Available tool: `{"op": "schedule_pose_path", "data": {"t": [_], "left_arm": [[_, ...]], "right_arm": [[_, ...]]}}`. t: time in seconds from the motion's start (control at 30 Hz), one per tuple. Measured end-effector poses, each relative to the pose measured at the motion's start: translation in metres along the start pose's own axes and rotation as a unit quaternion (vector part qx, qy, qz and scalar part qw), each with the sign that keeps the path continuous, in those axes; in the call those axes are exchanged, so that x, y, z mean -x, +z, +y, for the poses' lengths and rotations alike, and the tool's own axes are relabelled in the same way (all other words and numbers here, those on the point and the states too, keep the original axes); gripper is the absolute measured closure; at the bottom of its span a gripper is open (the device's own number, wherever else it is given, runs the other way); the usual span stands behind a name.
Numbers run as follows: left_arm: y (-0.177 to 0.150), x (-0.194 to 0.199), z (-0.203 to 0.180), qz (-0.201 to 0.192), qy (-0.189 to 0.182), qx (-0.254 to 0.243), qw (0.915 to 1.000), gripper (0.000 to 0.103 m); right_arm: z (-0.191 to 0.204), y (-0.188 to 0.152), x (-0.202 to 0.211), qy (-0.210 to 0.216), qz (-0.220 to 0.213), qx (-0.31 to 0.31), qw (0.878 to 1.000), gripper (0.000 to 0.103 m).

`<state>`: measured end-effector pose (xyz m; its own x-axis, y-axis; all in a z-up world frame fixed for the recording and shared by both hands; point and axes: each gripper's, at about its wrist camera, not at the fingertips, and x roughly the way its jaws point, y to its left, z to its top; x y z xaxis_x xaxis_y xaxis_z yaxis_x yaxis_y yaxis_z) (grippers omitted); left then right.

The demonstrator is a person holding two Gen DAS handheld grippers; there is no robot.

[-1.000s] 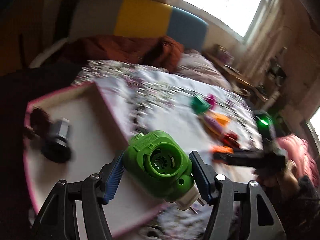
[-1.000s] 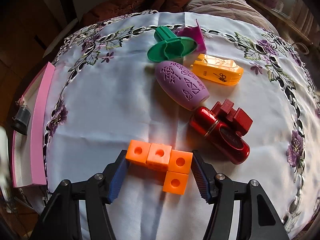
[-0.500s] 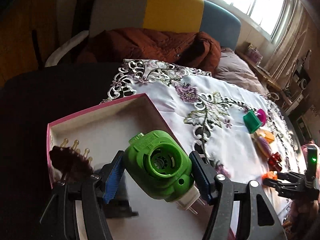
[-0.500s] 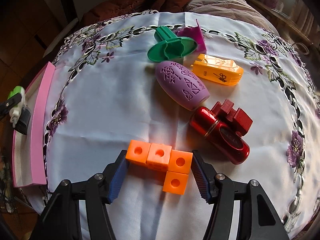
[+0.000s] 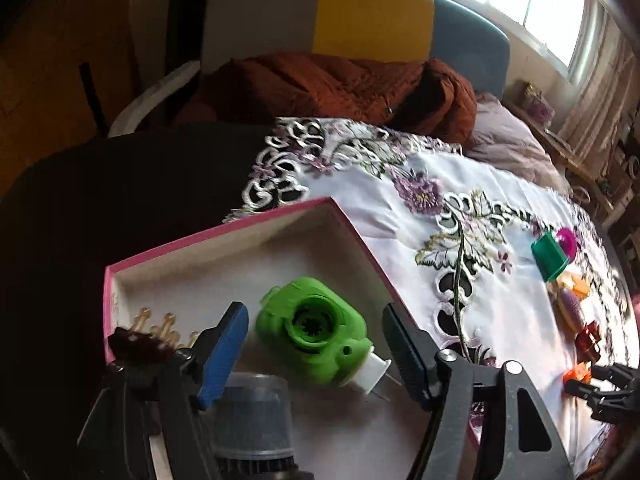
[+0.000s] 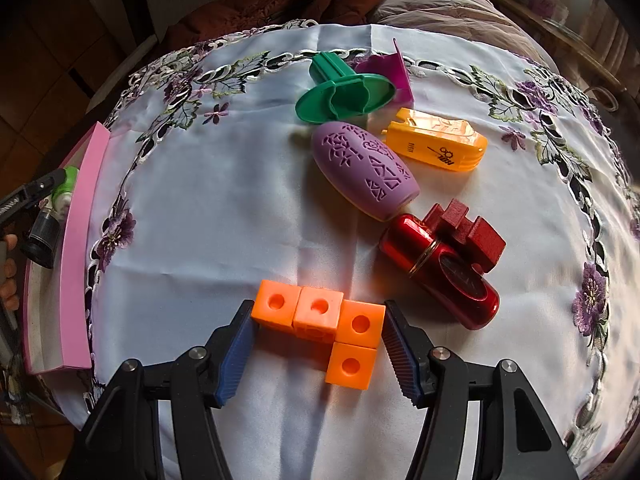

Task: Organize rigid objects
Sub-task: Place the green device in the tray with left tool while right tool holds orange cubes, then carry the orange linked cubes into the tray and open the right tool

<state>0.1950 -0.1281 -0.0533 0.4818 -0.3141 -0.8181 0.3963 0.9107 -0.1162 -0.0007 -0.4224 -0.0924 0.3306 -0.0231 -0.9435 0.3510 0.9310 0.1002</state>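
Note:
A bright green plug-in device (image 5: 312,340) rests on the floor of the pink-rimmed box (image 5: 224,232). My left gripper (image 5: 314,360) straddles it. The jaws are opening, and a gap shows at each blue pad. In the same box are a dark grey cylinder (image 5: 252,412) and a brown comb (image 5: 140,344). In the right wrist view, my right gripper (image 6: 318,344) points down at an orange piece of joined cubes (image 6: 320,316) on the white cloth. Both pads press against its ends.
Beyond the cubes lie a red metal cylinder (image 6: 440,272), a dark red block (image 6: 468,228), a purple oval case (image 6: 364,168), a yellow-orange clip (image 6: 436,144), a green flanged piece (image 6: 344,96) and a magenta piece (image 6: 392,72). The pink box (image 6: 80,248) sits at the cloth's left edge.
My left gripper swung over the pink box, lowered the green device onto its floor and spread its pads away from it. The right gripper and the orange cubes stayed still.

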Motion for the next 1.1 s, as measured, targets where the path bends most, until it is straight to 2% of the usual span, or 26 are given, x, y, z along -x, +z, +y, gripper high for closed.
{"op": "schedule_pose_path", "data": {"t": [0.17, 0.27, 0.37, 0.57, 0.7, 0.9, 1.1], "left_arm": [[-0.013, 0.027, 0.004, -0.013, 0.006, 0.017, 0.9998, 0.032], [-0.030, 0.047, 0.005, -0.019, 0.002, 0.025, 0.9995, 0.032], [-0.051, 0.065, 0.006, -0.020, -0.021, 0.038, 0.9989, 0.032], [-0.086, 0.095, 0.007, -0.029, -0.024, 0.055, 0.9978, 0.032], [-0.103, 0.109, 0.005, -0.036, 0.006, 0.046, 0.9983, 0.032], [-0.118, 0.120, 0.010, -0.037, 0.024, 0.053, 0.9976, 0.032], [-0.126, 0.121, 0.016, -0.031, 0.026, 0.063, 0.9972, 0.032]], "right_arm": [[0.001, 0.000, 0.000, -0.002, 0.000, 0.003, 1.000, 0.040], [0.001, 0.001, 0.000, -0.004, 0.000, 0.005, 1.000, 0.040], [0.001, 0.001, 0.000, -0.005, 0.000, 0.007, 1.000, 0.040], [0.003, 0.000, 0.000, -0.012, 0.000, 0.015, 1.000, 0.040], [0.006, 0.000, -0.001, -0.021, -0.002, 0.027, 0.999, 0.040], [0.006, -0.001, -0.001, -0.025, -0.005, 0.031, 0.999, 0.041], [0.007, -0.001, -0.001, -0.028, -0.006, 0.034, 0.999, 0.041]]}}
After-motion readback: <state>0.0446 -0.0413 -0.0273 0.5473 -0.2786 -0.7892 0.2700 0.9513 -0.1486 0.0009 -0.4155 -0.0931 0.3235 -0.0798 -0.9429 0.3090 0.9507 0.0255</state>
